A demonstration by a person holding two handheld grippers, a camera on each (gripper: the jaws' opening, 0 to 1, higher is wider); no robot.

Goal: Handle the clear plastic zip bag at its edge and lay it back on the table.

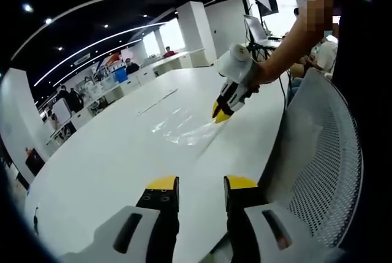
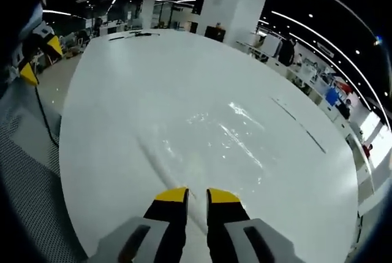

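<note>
Reaching over the surface (image 2: 122, 122), I have my right gripper (image 2: 196, 197) right at the near edge of the bag (image 2: 226, 134). Its yellow-tipped jaws stand a narrow gap apart, and I cannot tell whether the thin plastic is caught between them. In the left gripper view the same right gripper (image 1: 222, 113) dips its tips to that edge of the bag (image 1: 180, 127), which lies spread and mostly flat on the white top. My left gripper (image 1: 201, 184) hovers well back from the bag, jaws spread, gripping nothing.

By my reckoning, the edge is being handled now; lifting and laying the bag back flat are still to do, or the laying down is just finishing.

Beyond the bag, the surface runs long, white and glossy. A mesh chair (image 1: 318, 152) stands beside its near edge. Farther out are a white pillar (image 2: 229, 5), rows of desks, people and ceiling strip lights.
</note>
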